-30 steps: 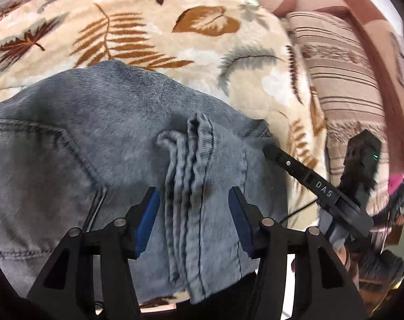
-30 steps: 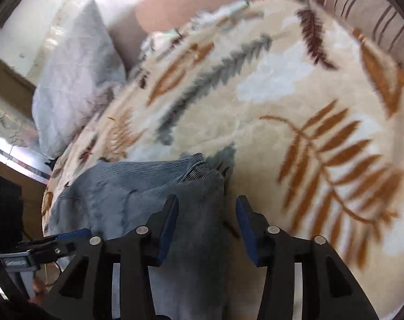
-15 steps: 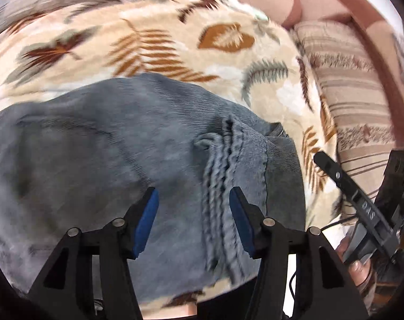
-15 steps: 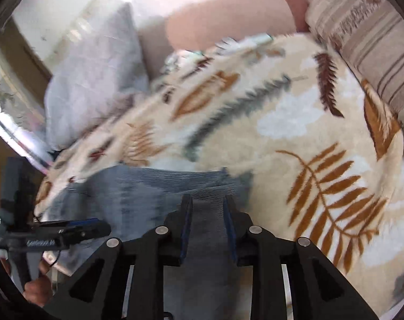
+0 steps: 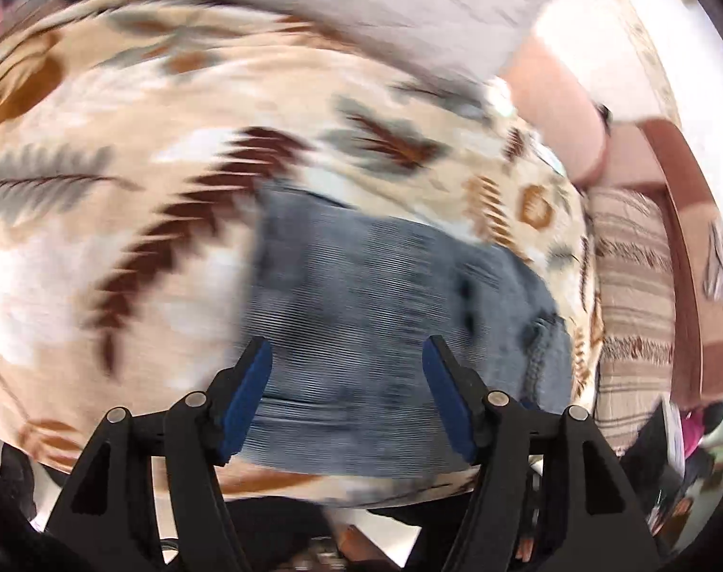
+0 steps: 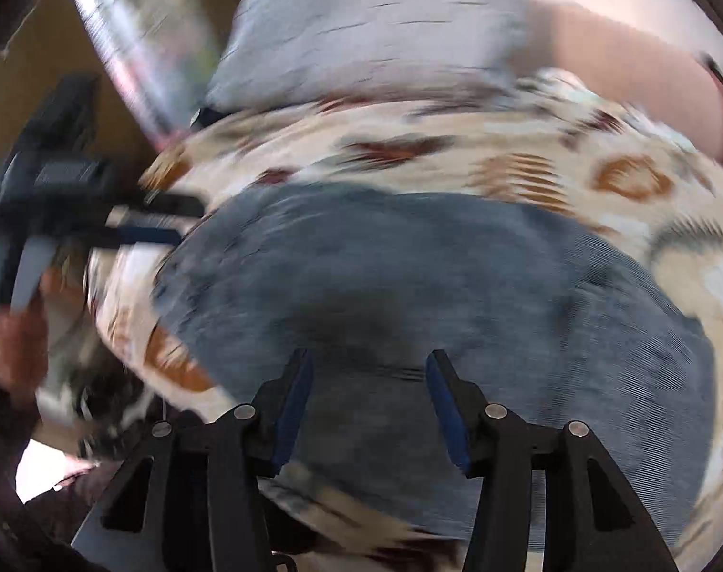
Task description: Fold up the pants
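Note:
The grey-blue jeans (image 5: 390, 295) lie folded into a compact block on the leaf-patterned blanket (image 5: 137, 152). They also show in the right wrist view (image 6: 433, 276). Both views are motion-blurred. My left gripper (image 5: 346, 357) is open and empty, raised above the near edge of the jeans. My right gripper (image 6: 368, 367) is open and empty, raised over the near part of the jeans. The left gripper also shows at the left of the right wrist view (image 6: 147, 219), past the left edge of the jeans.
A grey pillow (image 5: 390, 5) lies at the far side of the bed, also in the right wrist view (image 6: 376, 33). A striped cushion (image 5: 633, 314) and a brown sofa arm (image 5: 686, 219) stand to the right. A pink bolster (image 6: 624, 76) lies behind the blanket.
My right gripper has opened and let go of the jeans fold. Both grippers have pulled back and up from the jeans, and both views have swung left toward the pillow.

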